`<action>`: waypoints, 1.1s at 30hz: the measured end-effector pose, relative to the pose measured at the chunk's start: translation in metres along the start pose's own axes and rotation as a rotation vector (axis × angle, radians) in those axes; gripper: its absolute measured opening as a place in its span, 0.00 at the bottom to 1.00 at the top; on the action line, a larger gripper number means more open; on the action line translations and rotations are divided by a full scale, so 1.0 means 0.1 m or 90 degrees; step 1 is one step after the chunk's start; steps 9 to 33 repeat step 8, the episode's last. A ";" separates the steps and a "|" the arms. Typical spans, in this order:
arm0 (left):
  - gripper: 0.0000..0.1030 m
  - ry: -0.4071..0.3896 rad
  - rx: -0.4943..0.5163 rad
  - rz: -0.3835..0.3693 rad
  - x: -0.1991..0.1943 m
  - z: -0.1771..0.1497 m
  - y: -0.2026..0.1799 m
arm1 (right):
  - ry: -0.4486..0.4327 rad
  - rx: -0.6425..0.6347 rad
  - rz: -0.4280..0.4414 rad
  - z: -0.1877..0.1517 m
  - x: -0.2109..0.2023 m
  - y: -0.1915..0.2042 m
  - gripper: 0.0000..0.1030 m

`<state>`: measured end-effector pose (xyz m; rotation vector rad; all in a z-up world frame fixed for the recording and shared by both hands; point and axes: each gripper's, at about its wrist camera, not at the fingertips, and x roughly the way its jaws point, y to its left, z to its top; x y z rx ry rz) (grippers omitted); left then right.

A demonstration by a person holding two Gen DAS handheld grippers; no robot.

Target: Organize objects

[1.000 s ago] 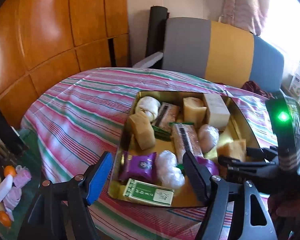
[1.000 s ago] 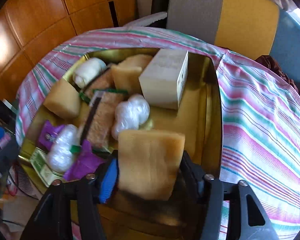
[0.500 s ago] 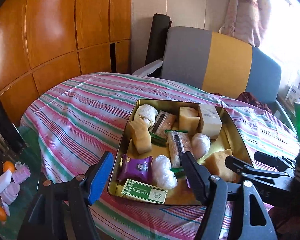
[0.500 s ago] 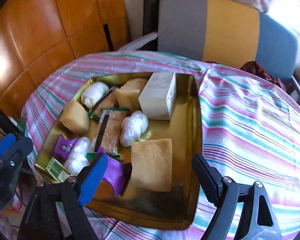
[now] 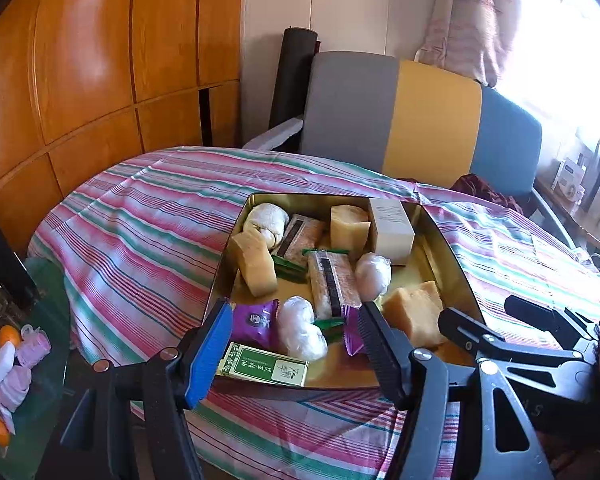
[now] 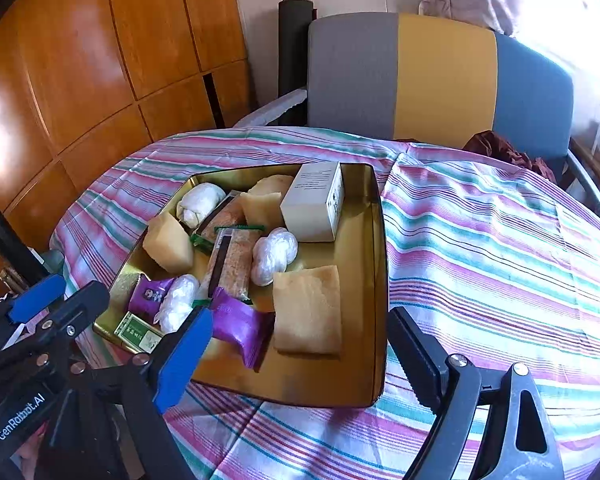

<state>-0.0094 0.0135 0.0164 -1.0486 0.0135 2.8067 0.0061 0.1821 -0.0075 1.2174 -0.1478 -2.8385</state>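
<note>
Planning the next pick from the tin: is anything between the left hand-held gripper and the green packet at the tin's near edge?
Nothing visible. The left hand-held gripper has open, empty jaws that have just been closing, and the green packet lies flat just beyond them at the tin's near rim. A purple packet and a white bundle lie behind it.

Bright daylight blows out the window (image 5: 572, 40) at upper right; fisheye bends the edges, corners dark.

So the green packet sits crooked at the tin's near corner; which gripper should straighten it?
Left gripper: the green packet lies just before its open jaws, which have been closing on nothing.
</note>
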 end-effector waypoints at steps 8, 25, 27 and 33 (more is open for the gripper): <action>0.64 -0.028 0.010 0.010 -0.08 -0.01 -0.01 | 0.005 -0.001 -0.003 -0.05 0.00 0.03 0.87; 0.64 -0.028 0.010 0.010 -0.08 -0.01 -0.01 | 0.005 -0.001 -0.003 -0.05 0.00 0.03 0.87; 0.64 -0.028 0.010 0.010 -0.08 -0.01 -0.01 | 0.005 -0.001 -0.003 -0.05 0.00 0.03 0.87; 0.64 -0.028 0.010 0.010 -0.08 -0.01 -0.01 | 0.005 -0.001 -0.003 -0.05 0.00 0.03 0.87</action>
